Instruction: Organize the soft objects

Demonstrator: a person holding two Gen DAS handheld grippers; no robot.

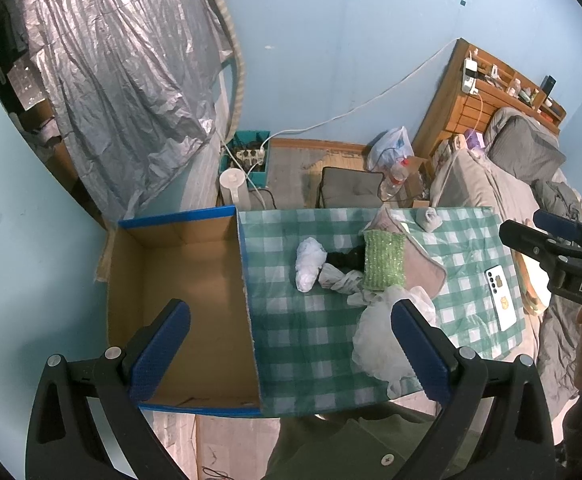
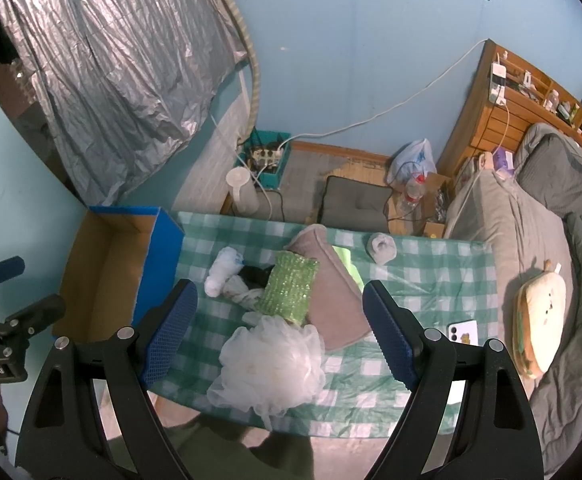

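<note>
Left gripper (image 1: 289, 354): fingers spread wide with nothing between them; it hangs above the seam where the cardboard box meets the table, its left blue pad over the box interior, its right pad over the near edge of the bath pouf; seen from the right wrist view it sits at the far left, above the box's near corner
Right gripper (image 2: 279, 330): jaws wide apart, holding nothing; poised over the near part of the table with the pouf lying between its pads in that view; whether the pads touch the pouf cannot be told
Cardboard box (image 1: 171, 280): open-topped, blue-taped rim, standing against the left edge of the table; nothing visible inside
Table (image 2: 431, 280): covered in a green and white checked cloth
White mesh bath pouf (image 2: 271, 368): at the near edge of the cloth, closest of the soft things to both grippers
Green sparkly sponge (image 2: 289, 292): lying partly on the pink cushion, just beyond the pouf
Pink cushion (image 2: 339, 292): flat on the cloth, mid-table, a bright green item partly hidden beneath its far side
White rolled cloth (image 2: 221, 272): left of the sponge, near the box; a twisted grey-white rag and a black item lie between it and the sponge
Grey rolled sock (image 2: 381, 248): alone near the far edge
Phone (image 2: 463, 332): white, face down at the right edge of the cloth
Sandwich-shaped plush (image 2: 539, 320): on the grey bed beside the table
</note>
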